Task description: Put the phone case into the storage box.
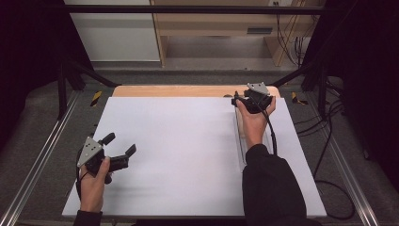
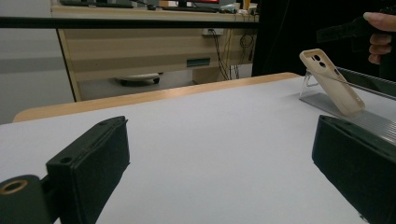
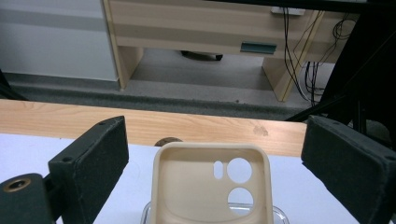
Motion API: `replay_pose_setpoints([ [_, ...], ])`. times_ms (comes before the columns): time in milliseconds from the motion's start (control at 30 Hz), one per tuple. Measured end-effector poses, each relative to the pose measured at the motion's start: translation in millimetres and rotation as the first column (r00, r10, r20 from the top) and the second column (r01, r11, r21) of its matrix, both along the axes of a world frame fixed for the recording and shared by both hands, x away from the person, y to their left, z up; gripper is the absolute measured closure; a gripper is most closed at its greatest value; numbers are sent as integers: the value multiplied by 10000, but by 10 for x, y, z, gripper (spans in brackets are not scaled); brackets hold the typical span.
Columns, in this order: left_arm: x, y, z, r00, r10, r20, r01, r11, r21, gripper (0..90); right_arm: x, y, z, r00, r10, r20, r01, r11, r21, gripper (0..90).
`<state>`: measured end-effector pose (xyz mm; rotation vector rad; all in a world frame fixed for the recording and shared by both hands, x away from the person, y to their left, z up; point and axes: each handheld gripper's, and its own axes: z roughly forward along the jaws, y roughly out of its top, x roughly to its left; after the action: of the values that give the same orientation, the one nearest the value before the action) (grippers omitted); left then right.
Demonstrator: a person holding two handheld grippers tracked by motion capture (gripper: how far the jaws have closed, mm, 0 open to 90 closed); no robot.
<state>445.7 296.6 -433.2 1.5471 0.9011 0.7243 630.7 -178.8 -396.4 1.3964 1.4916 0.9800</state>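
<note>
Lying across the middle of the high view, a white table top [image 1: 188,155] is bordered at its far edge by a strip of bare wood [image 1: 169,91]; broad open surface is left between the two grippers. The left gripper [image 1: 118,149] is held low at the lower left of that frame, its jaws spread wide apart over bare surface, with nothing between them. The right gripper [image 1: 241,98] is held at the upper right, close to the far edge, its jaws likewise spread and gripping nothing.

A beige phone case [image 3: 212,186] is seen in the right gripper view at the bottom centre, midway between the two open jaws but untouched by either; its hollow inner side and camera cut-outs are turned toward the lens. It is propped on a clear stand [image 3: 278,215]. In the left gripper view the case [image 2: 332,81] is shown in profile at the upper right, leaning tilted against the stand [image 2: 314,86], which rests on a long clear tray [image 2: 373,119].

Beyond the table, a wooden desk [image 3: 201,23] and hanging cables [image 3: 299,51] are visible. Metal rails [image 1: 33,174] flank the table on both sides.
</note>
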Motion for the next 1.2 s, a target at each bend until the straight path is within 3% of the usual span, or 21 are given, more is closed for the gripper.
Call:
replay_pose_setpoints([
  [300,-45,-98,-46,9999,-10,-113,13,9997,245,30,-65,-9,72,9994,334,45,-334,9994,26,69],
  [467,-67,-112,-144,10000,26,-14,-25,9989,474,30,-103,-5,122,9982,585,165,-586,9983,77,56],
  [667,-84,-90,-115,9996,108,242,-117,9992,384,29,-139,-27,158,9972,732,131,-734,9971,181,45],
  [800,-102,-80,-135,9996,219,195,-225,9993,312,28,-169,-9,185,9949,1003,114,-1006,9944,338,49],
  [933,-150,-64,-156,9996,243,155,-247,9993,285,28,-216,24,224,9902,1391,115,-1393,9901,175,60],
  [1033,-183,-59,-197,9993,366,108,-368,9991,203,28,-253,42,244,9844,1759,79,-1760,9823,641,63],
  [1200,-215,-84,-237,9992,381,-96,-377,9986,371,28,-302,106,252,9747,2236,52,-2235,9727,628,66],
])
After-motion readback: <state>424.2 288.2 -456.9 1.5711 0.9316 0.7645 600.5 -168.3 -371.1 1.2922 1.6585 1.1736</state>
